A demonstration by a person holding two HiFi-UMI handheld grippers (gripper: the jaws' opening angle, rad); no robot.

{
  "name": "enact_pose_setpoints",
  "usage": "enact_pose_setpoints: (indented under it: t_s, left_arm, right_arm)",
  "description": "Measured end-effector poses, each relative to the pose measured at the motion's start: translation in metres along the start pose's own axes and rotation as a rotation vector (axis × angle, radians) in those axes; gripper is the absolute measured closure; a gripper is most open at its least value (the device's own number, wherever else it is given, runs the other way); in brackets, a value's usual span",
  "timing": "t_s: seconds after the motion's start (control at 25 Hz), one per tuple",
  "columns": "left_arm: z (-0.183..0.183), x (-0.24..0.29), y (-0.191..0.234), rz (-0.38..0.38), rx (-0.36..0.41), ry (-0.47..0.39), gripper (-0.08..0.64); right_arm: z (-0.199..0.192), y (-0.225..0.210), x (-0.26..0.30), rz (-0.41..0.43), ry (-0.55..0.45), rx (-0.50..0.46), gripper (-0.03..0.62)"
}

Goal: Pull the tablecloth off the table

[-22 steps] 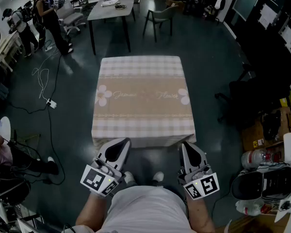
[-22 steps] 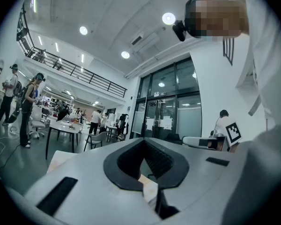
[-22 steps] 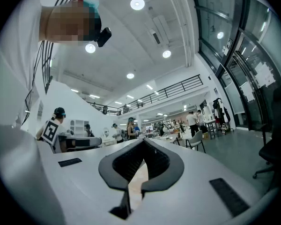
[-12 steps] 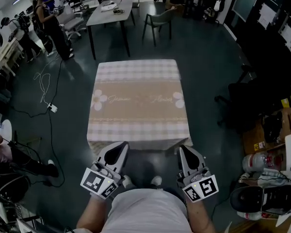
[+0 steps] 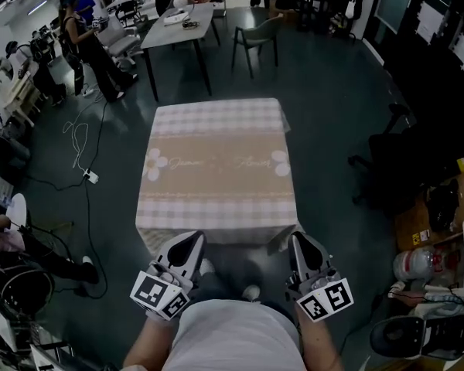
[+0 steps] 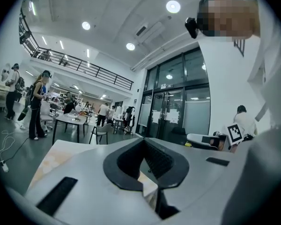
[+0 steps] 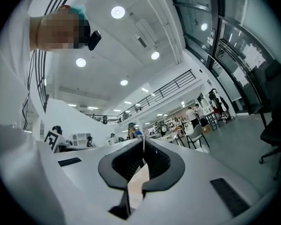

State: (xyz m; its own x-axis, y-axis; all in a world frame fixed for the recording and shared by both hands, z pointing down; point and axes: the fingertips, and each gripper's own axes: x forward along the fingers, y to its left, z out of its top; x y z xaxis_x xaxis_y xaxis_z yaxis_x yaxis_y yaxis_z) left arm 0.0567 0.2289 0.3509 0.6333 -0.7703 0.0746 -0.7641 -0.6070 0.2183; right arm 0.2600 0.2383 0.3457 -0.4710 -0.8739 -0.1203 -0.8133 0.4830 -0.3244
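Tablecloth (image 5: 216, 168) ahead; left tongs (image 5: 190, 239) at its near-left corner, right tongs (image 5: 298, 239) at near-right; chair (image 5: 257, 35) behind it.

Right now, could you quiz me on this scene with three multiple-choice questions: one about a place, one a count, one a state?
1. Where does the chair stand?
A) beyond the far edge of the tablecloth
B) on top of the tablecloth
C) tipped over at the near edge

2. How many white flowers are printed on the tablecloth?
A) one
B) two
C) four

3. How are the left gripper and right gripper?
A) both open above the cloth
B) both shut on the cloth's near edge
C) left shut, right open

Answers:
1 A: the chair stands upright on the floor past the far edge.
2 B: one flower sits at each end of the beige band.
3 B: each gripper view shows cloth pinched between closed jaws.
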Motion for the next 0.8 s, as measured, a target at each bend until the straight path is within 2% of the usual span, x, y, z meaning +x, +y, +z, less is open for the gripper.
enact_pose_setpoints:
  t_s: [0.24,0.4,0.68,0.8]
  left_arm:
    - [-0.001,0.025,0.01,-0.006,-0.047,0.022,0.548]
    - [-0.001,0.045,0.03,-0.019,-0.039,0.026,0.548]
    - [0.004,0.077,0.09,-0.055,-0.055,0.056,0.548]
    - [0.01,0.087,0.13,-0.036,-0.063,0.053,0.548]
  right_arm:
    - [0.006,-0.022,0.006,-0.034,0.003,-0.007,0.566]
    - [0.004,-0.037,0.025,-0.061,0.005,-0.015,0.566]
    - [-0.002,-0.059,0.091,-0.096,0.034,-0.046,0.565]
    - [-0.005,-0.066,0.132,-0.106,0.049,-0.078,0.565]
